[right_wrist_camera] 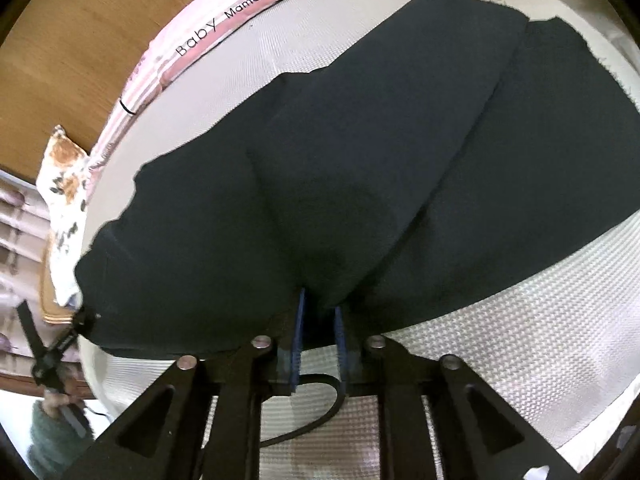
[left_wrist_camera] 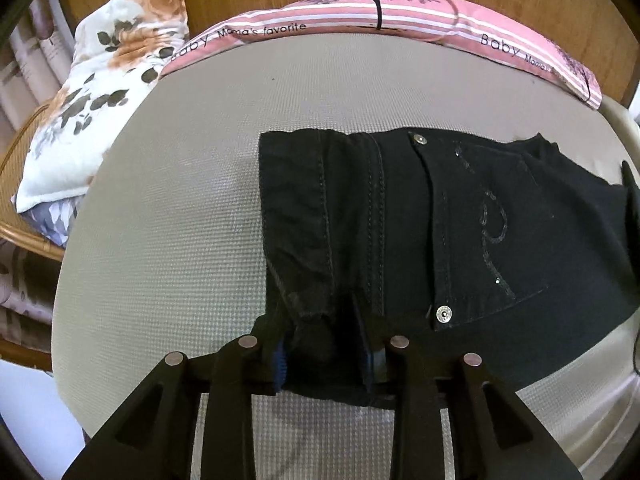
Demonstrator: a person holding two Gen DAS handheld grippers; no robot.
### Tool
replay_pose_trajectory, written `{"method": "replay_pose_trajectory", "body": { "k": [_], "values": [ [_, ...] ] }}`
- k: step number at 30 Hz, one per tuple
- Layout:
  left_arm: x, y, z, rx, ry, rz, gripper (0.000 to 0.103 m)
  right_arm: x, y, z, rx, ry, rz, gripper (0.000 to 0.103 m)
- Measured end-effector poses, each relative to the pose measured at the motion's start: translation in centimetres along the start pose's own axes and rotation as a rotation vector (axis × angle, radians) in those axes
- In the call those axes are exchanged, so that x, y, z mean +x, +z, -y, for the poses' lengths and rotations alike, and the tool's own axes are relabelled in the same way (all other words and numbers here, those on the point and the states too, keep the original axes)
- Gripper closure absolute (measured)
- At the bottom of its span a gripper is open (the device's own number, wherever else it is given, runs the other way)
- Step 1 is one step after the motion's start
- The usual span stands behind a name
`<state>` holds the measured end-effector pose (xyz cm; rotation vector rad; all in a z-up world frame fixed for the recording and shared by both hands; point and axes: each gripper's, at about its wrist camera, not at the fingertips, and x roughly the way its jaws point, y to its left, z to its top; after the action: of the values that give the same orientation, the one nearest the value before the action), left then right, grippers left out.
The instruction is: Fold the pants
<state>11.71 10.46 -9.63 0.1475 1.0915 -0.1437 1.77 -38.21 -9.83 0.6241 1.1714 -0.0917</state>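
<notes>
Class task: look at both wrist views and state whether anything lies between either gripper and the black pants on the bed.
Nothing visible does. The black pants already sit between the fingers of the left gripper, and their fabric bunches between those of the right gripper. The pillows lie at the far edge of the bed.

Black denim pants (left_wrist_camera: pixel 440 220) lie folded flat on the bed, pocket stitching and metal rivets facing up, spreading forward from the left gripper (left_wrist_camera: pixel 324 356), a fold between its fingers.
</notes>
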Motion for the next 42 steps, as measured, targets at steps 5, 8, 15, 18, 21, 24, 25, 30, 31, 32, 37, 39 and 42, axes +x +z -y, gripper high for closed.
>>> {"method": "replay_pose_trajectory", "body": {
  "k": [5,8,15,18,21,24,25,30,31,32,37,39,42],
  "values": [
    [-2.5,0.1,-0.8,-0.029,-0.017,0.004,0.059,-2.2,0.8,0.3,0.017,0.047,0.032,0.055],
    [-4.1,-0.3,-0.7,-0.005,-0.003,0.006,0.051,-4.2,0.8,1.6,0.042,0.079,0.049,0.055],
    [-9.2,-1.0,2.8,0.102,0.028,0.168,0.05,-8.5,1.2,6.9,0.116,0.105,0.134,0.055],
    [-9.9,-0.6,6.5,0.173,-0.068,0.221,0.05,-8.8,2.6,9.5,0.17,0.146,0.155,0.055],
    [-9.4,-0.5,11.9,0.283,-0.188,0.229,0.05,-8.3,4.2,11.8,0.232,0.185,0.16,0.056],
    [-8.2,-0.6,18.1,0.385,-0.313,0.204,0.05,-7.6,5.9,13.1,0.262,0.202,0.17,0.058],
    [-7.8,-0.8,19.9,0.409,-0.342,0.193,0.05,-7.3,6.7,13.6,0.273,0.215,0.174,0.059],
    [-6.4,-1.7,28.3,0.528,-0.431,0.157,0.05,-6.4,9.5,15.6,0.305,0.22,0.193,0.067],
    [-6.1,-1.9,30.0,0.552,-0.449,0.148,0.05,-6.2,10.2,16.0,0.307,0.218,0.194,0.067],
    [-5.9,-2.1,31.1,0.565,-0.462,0.138,0.05,-6.0,10.9,16.3,0.31,0.216,0.2,0.067],
    [-4.3,-3.1,35.5,0.63,-0.485,0.091,0.05,-5.2,14.1,18.0,0.318,0.191,0.22,0.067],
    [-4.1,-3.5,36.5,0.64,-0.491,0.08,0.05,-5.0,15.3,18.7,0.323,0.183,0.229,0.068],
    [-3.3,-3.4,37.7,0.65,-0.485,0.067,0.05,-4.7,16.9,19.7,0.332,0.172,0.238,0.071]
  ]
}}
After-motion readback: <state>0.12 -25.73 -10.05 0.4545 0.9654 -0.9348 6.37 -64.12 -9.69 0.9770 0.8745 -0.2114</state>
